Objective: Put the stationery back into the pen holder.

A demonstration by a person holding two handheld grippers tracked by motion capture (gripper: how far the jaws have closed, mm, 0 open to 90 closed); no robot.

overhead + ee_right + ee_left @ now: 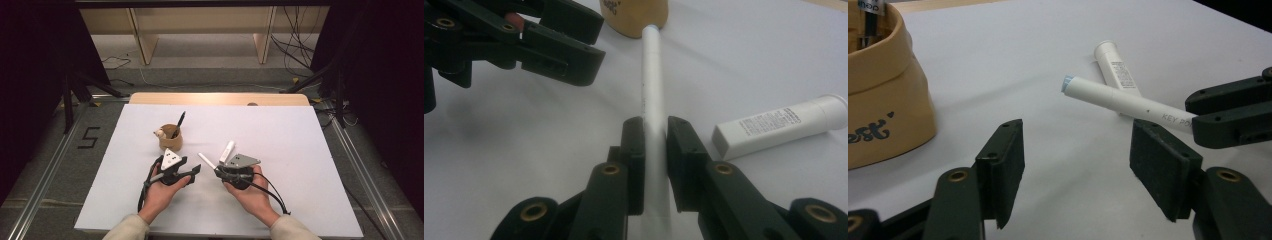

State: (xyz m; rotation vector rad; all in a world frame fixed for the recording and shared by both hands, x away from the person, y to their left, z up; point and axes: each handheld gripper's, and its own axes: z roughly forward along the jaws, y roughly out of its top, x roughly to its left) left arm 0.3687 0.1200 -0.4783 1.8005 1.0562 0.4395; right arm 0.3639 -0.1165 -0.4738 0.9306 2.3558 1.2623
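My right gripper (655,145) pinched the white marker (652,85) mid-barrel, tip toward the tan pouch (171,140). My left gripper (1075,165) stood spread, nothing between its pads, bare white mat (280,135) around it. A white tube (779,126) lay just beside; the pouch's lettering was cut off

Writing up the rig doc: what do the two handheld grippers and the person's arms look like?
Both grippers, left and right, are black, with two flat jaws, dark textured pads and brass-coloured pivot bushings. Each carries a grey three-cornered plate on top and trails a black cable. The person wears light beige sleeves.
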